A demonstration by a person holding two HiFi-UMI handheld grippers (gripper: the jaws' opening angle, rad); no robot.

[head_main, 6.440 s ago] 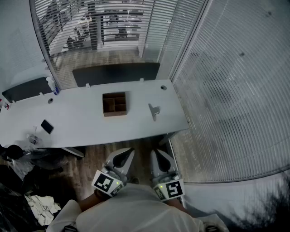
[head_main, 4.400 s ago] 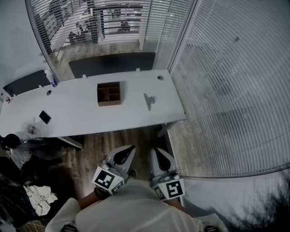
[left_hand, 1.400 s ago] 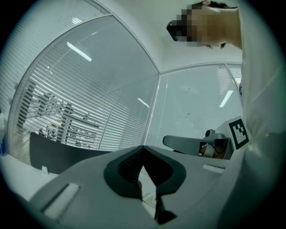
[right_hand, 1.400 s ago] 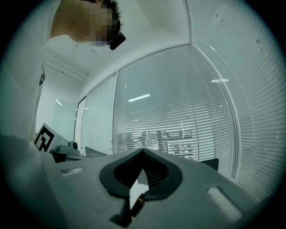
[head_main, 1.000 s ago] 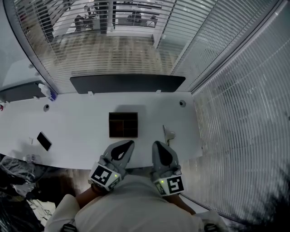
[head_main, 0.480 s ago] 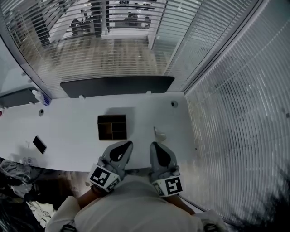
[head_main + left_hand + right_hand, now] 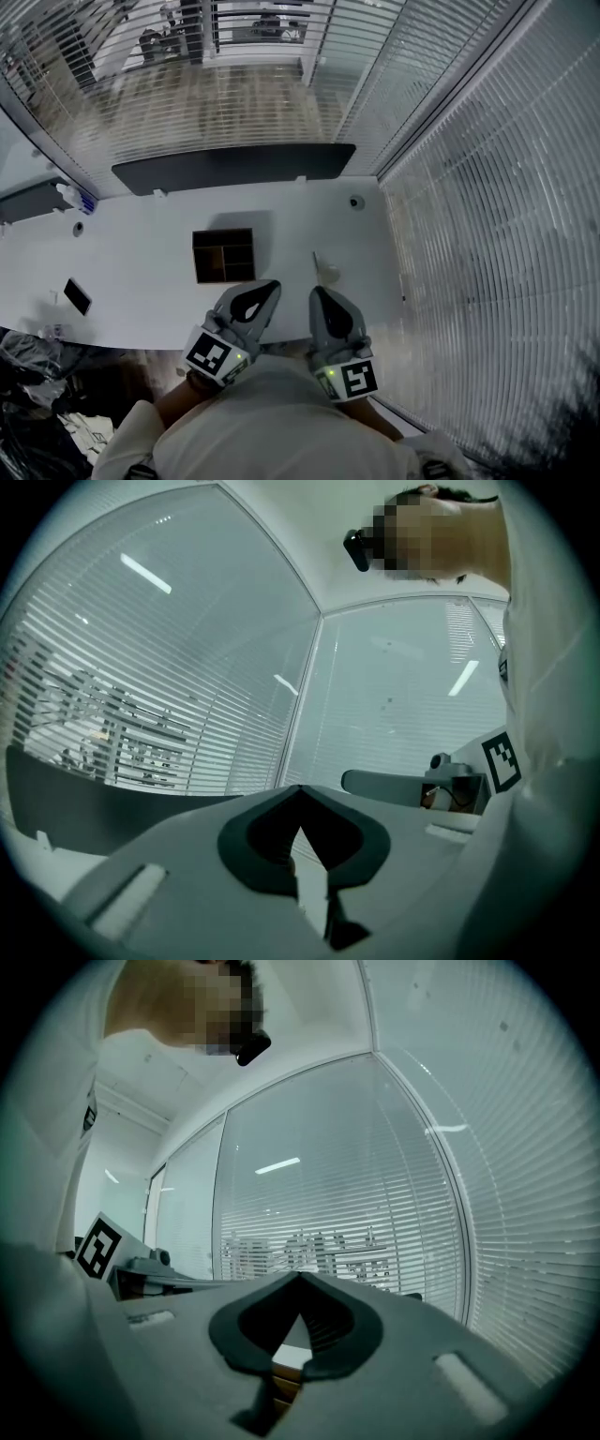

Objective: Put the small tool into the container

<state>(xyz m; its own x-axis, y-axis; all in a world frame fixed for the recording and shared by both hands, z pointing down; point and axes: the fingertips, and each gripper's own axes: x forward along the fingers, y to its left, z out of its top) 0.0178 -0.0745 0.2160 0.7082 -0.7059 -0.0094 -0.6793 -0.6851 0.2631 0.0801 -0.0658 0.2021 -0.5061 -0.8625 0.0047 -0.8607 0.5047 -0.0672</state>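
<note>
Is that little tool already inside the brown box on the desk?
No, the small tool lies on the bare white desk, to the right of the container and apart from it.

the person holds both grippers side by side, close in front of the chest, pointing level and away from the body. the left gripper (image 7: pixel 270 286) has its jaws closed tip to tip with nothing between them. the right gripper (image 7: pixel 317 293) also has its jaws together and empty. the left marker cube (image 7: pixel 212 357) and the right marker cube (image 7: pixel 352 380) face upward. the left forearm (image 7: pixel 172 405) shows bare behind its gripper.
</note>
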